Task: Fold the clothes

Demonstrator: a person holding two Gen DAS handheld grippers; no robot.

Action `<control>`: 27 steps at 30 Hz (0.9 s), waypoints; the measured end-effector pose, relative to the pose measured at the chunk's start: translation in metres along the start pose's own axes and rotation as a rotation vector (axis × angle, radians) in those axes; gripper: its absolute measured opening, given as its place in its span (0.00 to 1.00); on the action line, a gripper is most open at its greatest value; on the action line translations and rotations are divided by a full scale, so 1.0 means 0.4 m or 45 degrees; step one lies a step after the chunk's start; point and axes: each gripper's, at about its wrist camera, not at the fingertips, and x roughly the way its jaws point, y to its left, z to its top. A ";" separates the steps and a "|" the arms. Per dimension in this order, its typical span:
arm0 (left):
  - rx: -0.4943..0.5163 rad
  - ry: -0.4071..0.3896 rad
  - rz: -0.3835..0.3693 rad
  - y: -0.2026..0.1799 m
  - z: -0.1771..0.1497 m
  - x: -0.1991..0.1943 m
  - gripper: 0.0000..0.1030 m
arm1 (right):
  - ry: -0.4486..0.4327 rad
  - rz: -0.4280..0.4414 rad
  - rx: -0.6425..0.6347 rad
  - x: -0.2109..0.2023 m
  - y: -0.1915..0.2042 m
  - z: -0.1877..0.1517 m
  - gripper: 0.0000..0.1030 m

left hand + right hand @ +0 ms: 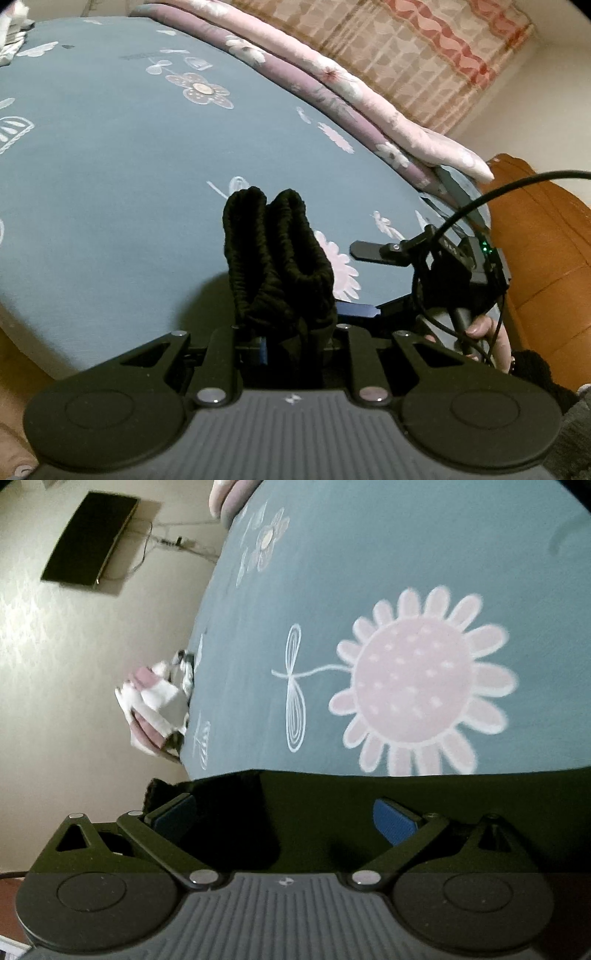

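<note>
The black garment point(280, 258) is bunched upright in the left gripper point(291, 332), which is clenched on its gathered folds just above the bed point(110, 166). The right gripper point(284, 819) stands released, jaws wide apart, beside a dark stretch of cloth. If it closes on too few layers, the fold could slump unevenly.

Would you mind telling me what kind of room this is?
Most likely a bedroom: a bed with a blue floral sheet, a folded pink quilt along its far edge, and patterned curtains behind.
</note>
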 end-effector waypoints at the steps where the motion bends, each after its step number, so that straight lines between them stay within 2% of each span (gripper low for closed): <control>1: 0.008 0.008 -0.013 -0.008 0.002 0.002 0.19 | -0.018 0.006 0.015 -0.026 -0.008 0.001 1.00; 3: 0.024 0.024 -0.041 -0.022 0.004 0.006 0.19 | -0.068 0.000 0.037 -0.093 -0.025 0.002 1.00; 7: 0.055 0.064 -0.118 -0.059 0.008 0.024 0.19 | -0.238 -0.057 0.087 -0.243 -0.073 0.009 1.00; 13: 0.103 0.160 -0.236 -0.118 0.007 0.074 0.19 | -0.461 -0.193 0.152 -0.420 -0.138 0.005 1.00; 22: 0.164 0.338 -0.374 -0.208 -0.019 0.215 0.19 | -0.632 -0.221 0.251 -0.550 -0.208 -0.045 1.00; 27: 0.272 0.450 -0.414 -0.266 -0.060 0.292 0.19 | -0.688 -0.239 0.260 -0.595 -0.221 -0.066 1.00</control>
